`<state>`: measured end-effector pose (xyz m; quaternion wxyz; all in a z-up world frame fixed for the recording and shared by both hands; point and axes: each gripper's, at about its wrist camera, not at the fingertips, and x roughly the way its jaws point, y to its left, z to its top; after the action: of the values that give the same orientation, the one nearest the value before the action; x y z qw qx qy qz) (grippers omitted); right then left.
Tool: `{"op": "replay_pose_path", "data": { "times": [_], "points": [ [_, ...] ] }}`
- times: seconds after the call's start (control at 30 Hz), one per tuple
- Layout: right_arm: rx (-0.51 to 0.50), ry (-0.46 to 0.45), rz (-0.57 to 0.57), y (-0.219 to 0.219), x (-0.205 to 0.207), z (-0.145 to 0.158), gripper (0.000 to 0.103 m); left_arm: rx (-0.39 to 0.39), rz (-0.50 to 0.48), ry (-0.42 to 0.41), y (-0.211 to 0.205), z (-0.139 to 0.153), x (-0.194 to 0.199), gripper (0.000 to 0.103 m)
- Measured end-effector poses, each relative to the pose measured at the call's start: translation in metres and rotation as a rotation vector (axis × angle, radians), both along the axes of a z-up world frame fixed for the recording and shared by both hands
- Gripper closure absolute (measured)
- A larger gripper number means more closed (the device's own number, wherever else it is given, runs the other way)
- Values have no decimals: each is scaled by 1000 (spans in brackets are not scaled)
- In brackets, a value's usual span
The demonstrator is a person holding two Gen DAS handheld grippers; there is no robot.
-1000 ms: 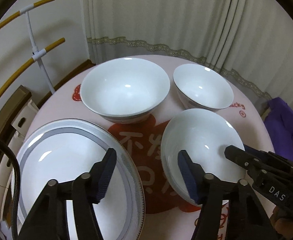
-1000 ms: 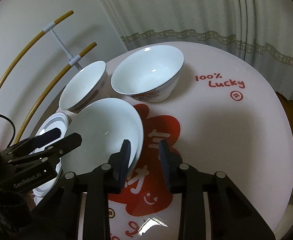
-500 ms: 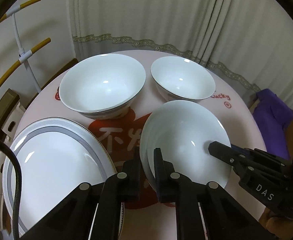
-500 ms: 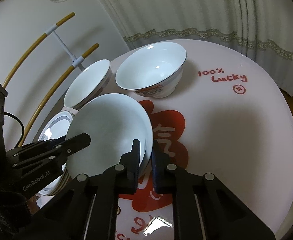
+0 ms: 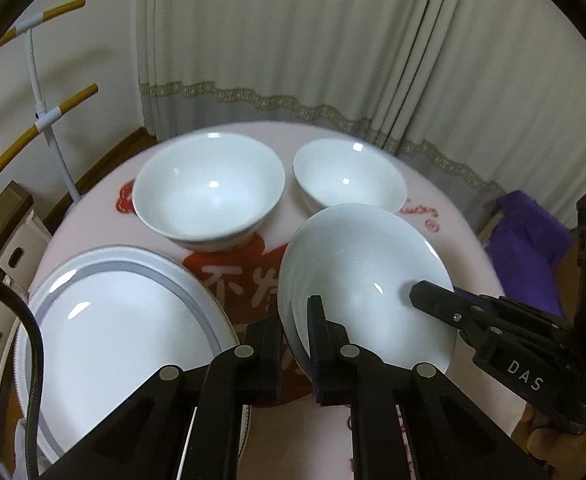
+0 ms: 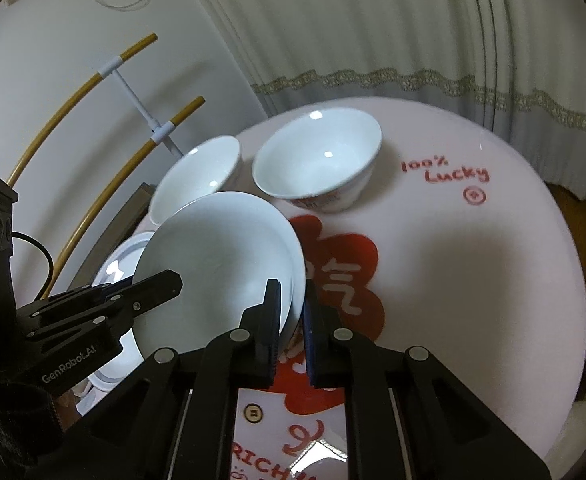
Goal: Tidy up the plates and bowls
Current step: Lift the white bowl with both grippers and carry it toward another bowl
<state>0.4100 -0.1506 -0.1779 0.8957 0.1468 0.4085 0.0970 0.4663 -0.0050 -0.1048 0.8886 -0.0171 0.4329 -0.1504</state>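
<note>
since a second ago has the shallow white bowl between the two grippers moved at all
Yes. The shallow bowl, clamped at opposite rims by the left gripper and right gripper, has lifted and tilted, now overlapping the small bowl behind it.

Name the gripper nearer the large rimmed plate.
Left. The left gripper grips the shallow bowl's rim right beside the large rimmed plate; the right gripper grips the opposite rim, farther off.

Both wrist views are dim and soft, lit from overhead: small white glints sit inside the glossy white ceramic bowls (image 5: pixel 209 196) ahead of the jaws, and a bright window reflection (image 6: pixel 317 454) glares on the round pink table (image 6: pixel 473 280) just beneath the right tool. Broad grey shadows fall beside the bowls. Fisheye bending curves the pleated cream curtain (image 5: pixel 333 60); black vignette rings the corners. Far edges look slightly smeared.
</note>
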Motion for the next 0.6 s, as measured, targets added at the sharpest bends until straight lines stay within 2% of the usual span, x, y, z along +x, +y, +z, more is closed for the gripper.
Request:
{"op": "replay_pose_path", "data": {
  "times": [0.33, 0.6],
  "points": [
    [-53, -96, 38, 20, 8, 52, 93, -82, 28, -61, 35, 29, -9, 95],
    [-105, -138, 80, 51, 35, 72, 93, -106, 79, -117, 72, 44, -1, 95]
  ]
}}
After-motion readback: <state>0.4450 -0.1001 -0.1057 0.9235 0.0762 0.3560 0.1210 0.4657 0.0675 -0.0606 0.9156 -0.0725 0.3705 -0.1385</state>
